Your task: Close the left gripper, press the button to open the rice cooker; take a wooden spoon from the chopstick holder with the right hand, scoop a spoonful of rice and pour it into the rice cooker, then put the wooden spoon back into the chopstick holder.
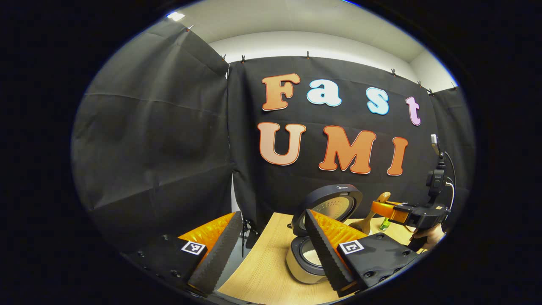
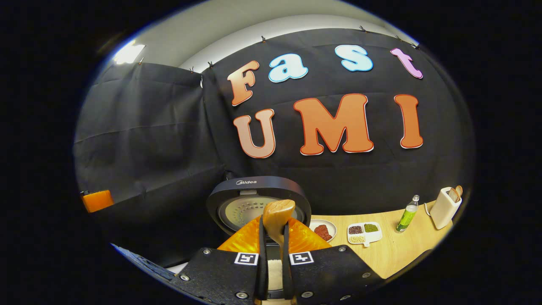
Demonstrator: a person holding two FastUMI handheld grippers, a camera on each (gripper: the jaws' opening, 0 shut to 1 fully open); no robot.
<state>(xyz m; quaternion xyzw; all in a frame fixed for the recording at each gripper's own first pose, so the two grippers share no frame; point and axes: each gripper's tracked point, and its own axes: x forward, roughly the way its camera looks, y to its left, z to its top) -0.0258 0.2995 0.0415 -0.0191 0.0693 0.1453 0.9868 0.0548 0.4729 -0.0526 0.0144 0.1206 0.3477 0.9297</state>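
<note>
The rice cooker (image 1: 298, 264) stands on the wooden table with its dark round lid (image 1: 334, 201) raised, and pale rice shows in the pot. My left gripper (image 1: 273, 214) is open above the cooker's left side with nothing between its fingers. My right gripper (image 2: 274, 224) is shut on the wooden spoon (image 2: 278, 212), whose rounded end sticks out past the fingertips in front of the open lid (image 2: 254, 190). White rice (image 2: 275, 267) lies in the pot just below. The left gripper view has the right gripper (image 1: 387, 212) to the cooker's right, holding the spoon (image 1: 372, 214) tilted.
A white chopstick holder (image 2: 442, 207) with a wooden utensil in it stands at the table's far right. A green bottle (image 2: 406, 216) is beside it. A divided white tray of beans (image 2: 364, 233) and a small plate (image 2: 324, 231) sit right of the cooker.
</note>
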